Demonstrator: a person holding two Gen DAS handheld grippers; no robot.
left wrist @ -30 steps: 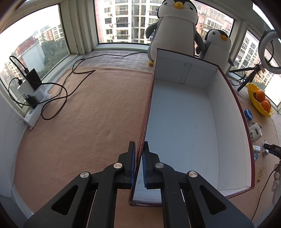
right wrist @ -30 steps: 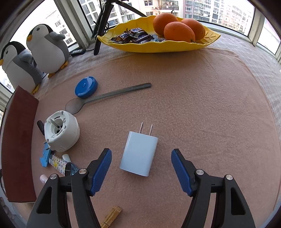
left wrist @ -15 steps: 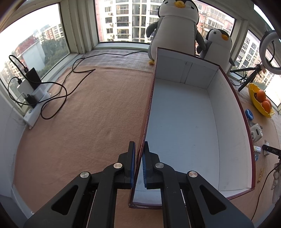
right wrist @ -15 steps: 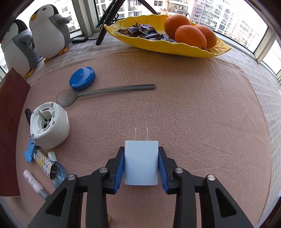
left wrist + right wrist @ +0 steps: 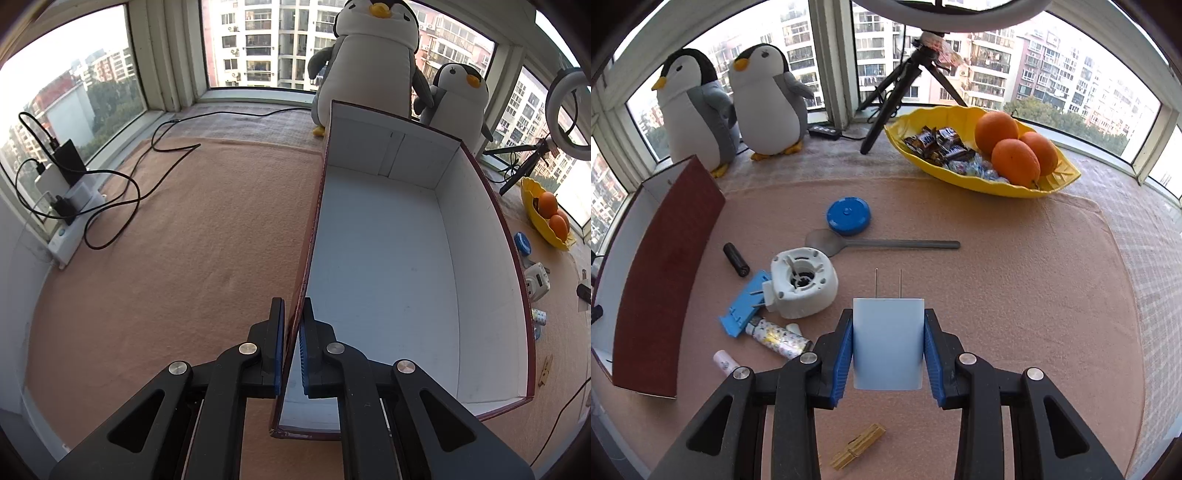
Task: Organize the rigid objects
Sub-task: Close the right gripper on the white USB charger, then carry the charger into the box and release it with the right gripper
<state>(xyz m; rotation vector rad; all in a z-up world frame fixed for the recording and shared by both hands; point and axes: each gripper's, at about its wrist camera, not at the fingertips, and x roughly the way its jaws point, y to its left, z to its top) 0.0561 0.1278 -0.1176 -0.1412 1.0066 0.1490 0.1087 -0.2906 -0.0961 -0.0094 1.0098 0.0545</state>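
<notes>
Right wrist view: the pale blue two-pronged plug adapter (image 5: 888,343) is clamped between the blue-padded jaws of the right gripper (image 5: 888,347), prongs pointing forward, apparently raised off the pink-covered bench (image 5: 1015,295). The wall of the empty maroon cardboard box with white lining (image 5: 388,273) is pinched by the left gripper (image 5: 291,354), steadying it. Pick-up is judged done; transfer leftward over the box rim is called for next.

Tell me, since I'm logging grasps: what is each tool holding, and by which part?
The left tool pinches the box by its near side wall. The right tool clamps the wall charger by its two flat sides.
</notes>
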